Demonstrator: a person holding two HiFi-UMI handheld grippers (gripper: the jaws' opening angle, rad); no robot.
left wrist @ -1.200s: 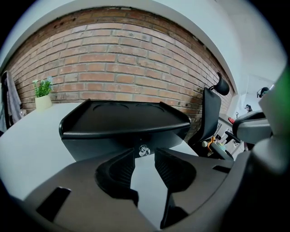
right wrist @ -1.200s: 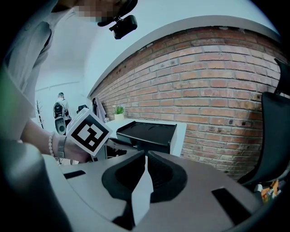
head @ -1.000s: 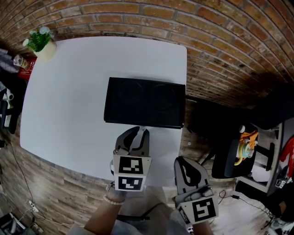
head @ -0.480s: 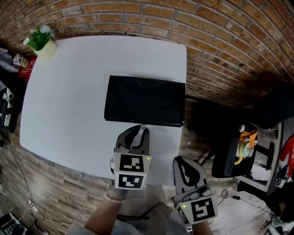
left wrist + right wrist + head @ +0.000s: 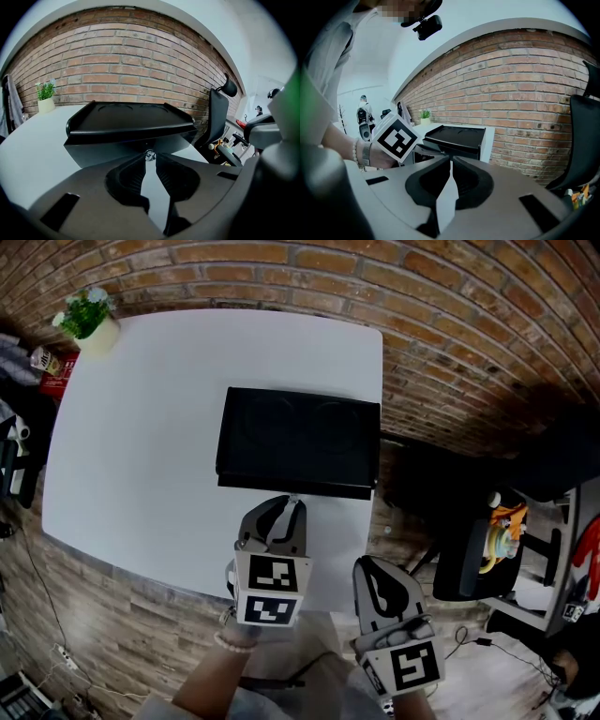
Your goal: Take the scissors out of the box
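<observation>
A closed black box lies on the white table, with a small shiny knob on its near side. My left gripper reaches to that side. Its jaws have just been closing and now pinch the knob between their tips. My right gripper hangs off the table's near right corner, shut with nothing in it. In the right gripper view the box and the left gripper's marker cube show ahead. No scissors are in sight.
A potted plant stands at the table's far left corner. A brick wall runs behind the table. A black office chair and cluttered gear stand to the right of the table.
The left gripper's jaws have drawn together onto the knob. Both hands have stayed where they were.
</observation>
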